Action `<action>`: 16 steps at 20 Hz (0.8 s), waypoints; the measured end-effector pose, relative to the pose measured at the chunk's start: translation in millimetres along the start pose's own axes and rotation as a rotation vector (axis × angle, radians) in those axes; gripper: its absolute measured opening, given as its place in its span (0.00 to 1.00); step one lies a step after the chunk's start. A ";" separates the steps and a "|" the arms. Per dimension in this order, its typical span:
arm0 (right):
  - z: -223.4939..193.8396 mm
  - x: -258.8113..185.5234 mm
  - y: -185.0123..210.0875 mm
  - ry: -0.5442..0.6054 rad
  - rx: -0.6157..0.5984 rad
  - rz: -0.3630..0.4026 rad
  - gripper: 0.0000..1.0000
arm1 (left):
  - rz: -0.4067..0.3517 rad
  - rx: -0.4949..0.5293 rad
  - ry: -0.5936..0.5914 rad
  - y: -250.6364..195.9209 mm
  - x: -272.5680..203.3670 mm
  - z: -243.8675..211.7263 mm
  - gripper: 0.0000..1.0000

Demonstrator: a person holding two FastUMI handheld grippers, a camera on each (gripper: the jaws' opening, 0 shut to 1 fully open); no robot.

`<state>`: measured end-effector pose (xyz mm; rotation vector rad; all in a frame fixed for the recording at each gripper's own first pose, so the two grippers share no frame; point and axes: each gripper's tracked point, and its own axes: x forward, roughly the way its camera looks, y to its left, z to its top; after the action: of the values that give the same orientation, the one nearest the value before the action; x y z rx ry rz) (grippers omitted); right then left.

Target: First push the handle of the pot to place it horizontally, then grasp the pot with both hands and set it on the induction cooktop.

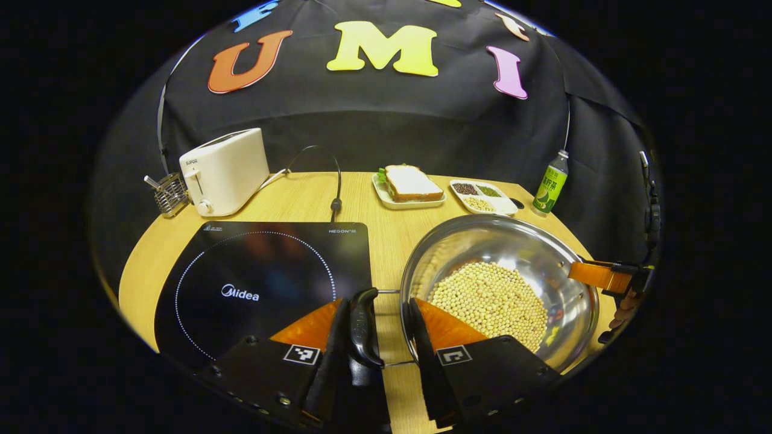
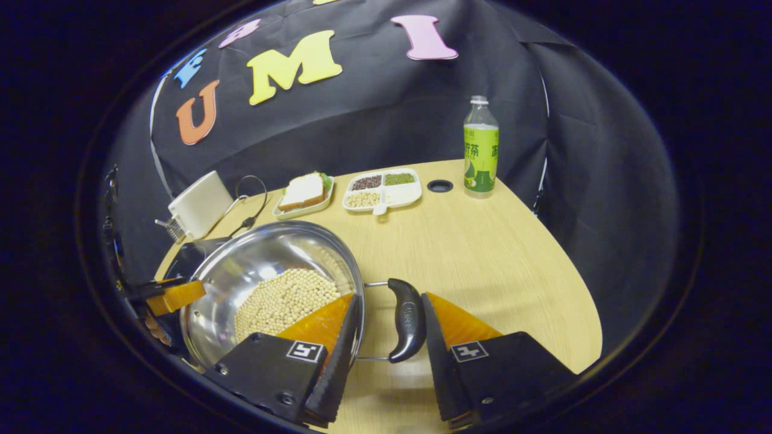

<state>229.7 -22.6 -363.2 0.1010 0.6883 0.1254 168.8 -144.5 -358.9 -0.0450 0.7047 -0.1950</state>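
The wooden table (image 1: 386, 229) carries the steel pot (image 1: 500, 283), which holds pale beans and sits just right of the black induction cooktop (image 1: 265, 283), not on it. Behind the pot lie a sandwich plate (image 1: 409, 187), a divided tray (image 1: 482, 196) and a green bottle (image 1: 550, 185); a toaster (image 1: 226, 172) stands behind the cooktop. The left gripper (image 1: 380, 325) straddles the pot's left handle (image 1: 363, 325) with fingers spread, not clenched. The right gripper (image 2: 389, 325) likewise brackets the opposite handle (image 2: 406, 319), its fingers released.
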 end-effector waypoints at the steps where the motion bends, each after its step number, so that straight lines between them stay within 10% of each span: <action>1: -2.1 -2.2 -1.3 0.004 0.004 -0.012 0.62 | 0.004 0.007 0.001 -0.7 -3.1 -0.7 0.55; 16: 13.6 -85.1 55.3 -0.058 -0.018 0.017 0.63 | 0.006 0.014 -0.097 35.1 -88.5 27.8 0.54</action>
<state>168.7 18.6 -292.0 0.0930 0.6284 0.1444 126.6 -93.6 -284.9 -0.0391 0.6069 -0.1908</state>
